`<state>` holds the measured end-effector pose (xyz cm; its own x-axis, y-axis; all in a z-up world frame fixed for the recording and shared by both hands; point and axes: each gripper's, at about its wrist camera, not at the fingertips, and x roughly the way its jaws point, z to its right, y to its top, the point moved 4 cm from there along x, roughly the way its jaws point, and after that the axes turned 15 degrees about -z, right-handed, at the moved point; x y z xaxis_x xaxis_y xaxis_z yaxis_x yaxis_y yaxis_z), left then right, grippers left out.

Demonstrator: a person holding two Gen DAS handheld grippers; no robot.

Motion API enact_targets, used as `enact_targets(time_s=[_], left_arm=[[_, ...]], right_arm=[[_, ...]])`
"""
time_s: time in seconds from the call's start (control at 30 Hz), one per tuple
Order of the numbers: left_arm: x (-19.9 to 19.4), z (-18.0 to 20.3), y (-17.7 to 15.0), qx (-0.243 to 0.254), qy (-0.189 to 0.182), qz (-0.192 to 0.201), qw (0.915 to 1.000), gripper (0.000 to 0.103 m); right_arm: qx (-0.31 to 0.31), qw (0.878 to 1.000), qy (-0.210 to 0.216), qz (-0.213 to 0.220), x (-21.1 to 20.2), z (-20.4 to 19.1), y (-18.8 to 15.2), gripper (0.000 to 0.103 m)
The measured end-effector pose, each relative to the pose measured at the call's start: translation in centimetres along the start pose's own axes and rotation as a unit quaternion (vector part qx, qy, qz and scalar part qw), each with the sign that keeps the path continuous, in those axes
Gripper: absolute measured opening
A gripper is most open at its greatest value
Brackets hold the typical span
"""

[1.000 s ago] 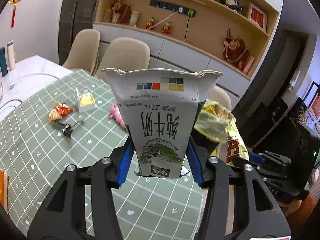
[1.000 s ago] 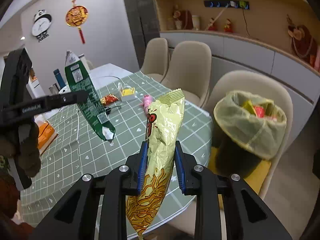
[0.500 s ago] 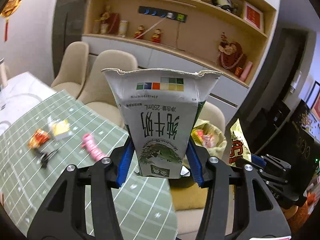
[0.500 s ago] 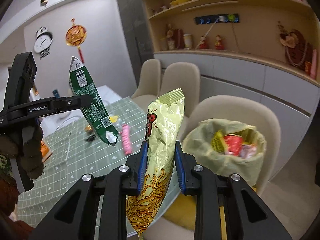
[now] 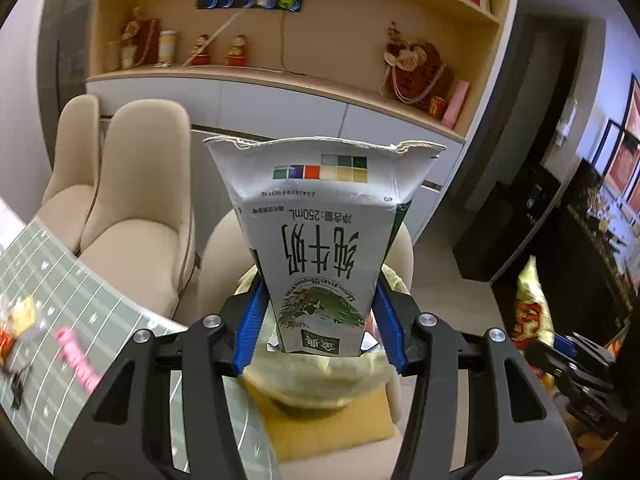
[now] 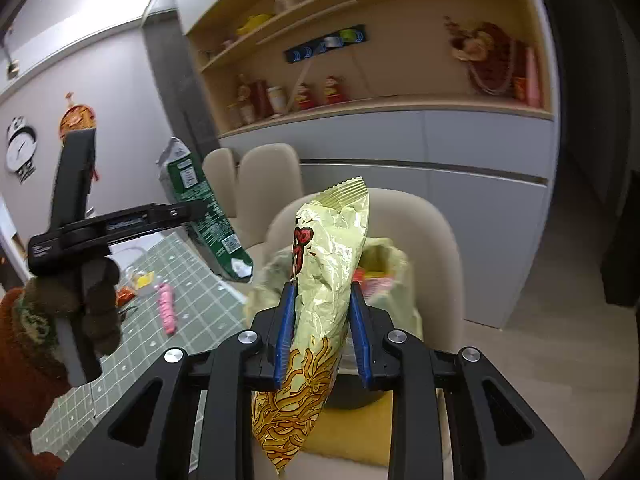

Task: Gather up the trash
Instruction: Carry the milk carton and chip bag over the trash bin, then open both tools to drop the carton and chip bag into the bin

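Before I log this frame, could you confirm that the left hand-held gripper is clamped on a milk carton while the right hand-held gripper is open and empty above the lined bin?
Not quite: the right hand-held gripper is not empty; the right wrist view shows it shut on a crinkled snack bag. The left hand-held gripper does clamp the milk carton, with the lined bin just behind.

A milk carton [image 5: 320,248] sits clamped in the left gripper [image 5: 320,320], a snack bag [image 6: 324,280] in the right gripper [image 6: 322,320]. Behind both, a lined bin [image 6: 390,264] rests on a chair [image 6: 432,248]; the table [image 6: 192,280] lies left.
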<state>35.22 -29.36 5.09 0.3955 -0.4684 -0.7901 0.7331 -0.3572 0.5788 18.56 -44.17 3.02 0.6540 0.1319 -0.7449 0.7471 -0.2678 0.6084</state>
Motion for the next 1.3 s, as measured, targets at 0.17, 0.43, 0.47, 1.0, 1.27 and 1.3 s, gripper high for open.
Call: enact_targets(time_s=[0.17, 0.43, 0.47, 1.0, 1.27, 1.3], left_arm=[[5.2, 2.2, 2.0, 0.015, -0.001, -0.014, 0.9998, 0.048], [16.0, 2.6, 0.2, 0.013, 0.029, -0.173, 0.9844, 0.047], [16.9, 2.3, -0.3, 0.004, 0.032, -0.185, 0.9822, 0.047], [18.8, 2.4, -0.4, -0.021, 0.004, -0.208, 0.9778, 0.05], [14.0, 0.4, 0.5, -0.04, -0.019, -0.16, 0.986, 0.055], [13.0, 0.0, 0.6, -0.048, -0.023, -0.149, 0.9874, 0.055]], right_arm=[[0.027, 1.0, -0.015, 0.003, 0.2, 3.0, 0.0, 0.026], [0.062, 0.998, -0.023, -0.003, 0.8, 7.5, -0.1, 0.026], [0.064, 0.998, -0.023, -0.003, 1.0, 7.8, 0.0, 0.026], [0.061, 0.997, -0.006, -0.037, 5.6, 9.6, 2.1, 0.026], [0.022, 0.999, 0.013, -0.047, 8.4, 6.9, 4.8, 0.026], [0.014, 0.999, 0.016, -0.049, 8.9, 6.2, 5.3, 0.026]])
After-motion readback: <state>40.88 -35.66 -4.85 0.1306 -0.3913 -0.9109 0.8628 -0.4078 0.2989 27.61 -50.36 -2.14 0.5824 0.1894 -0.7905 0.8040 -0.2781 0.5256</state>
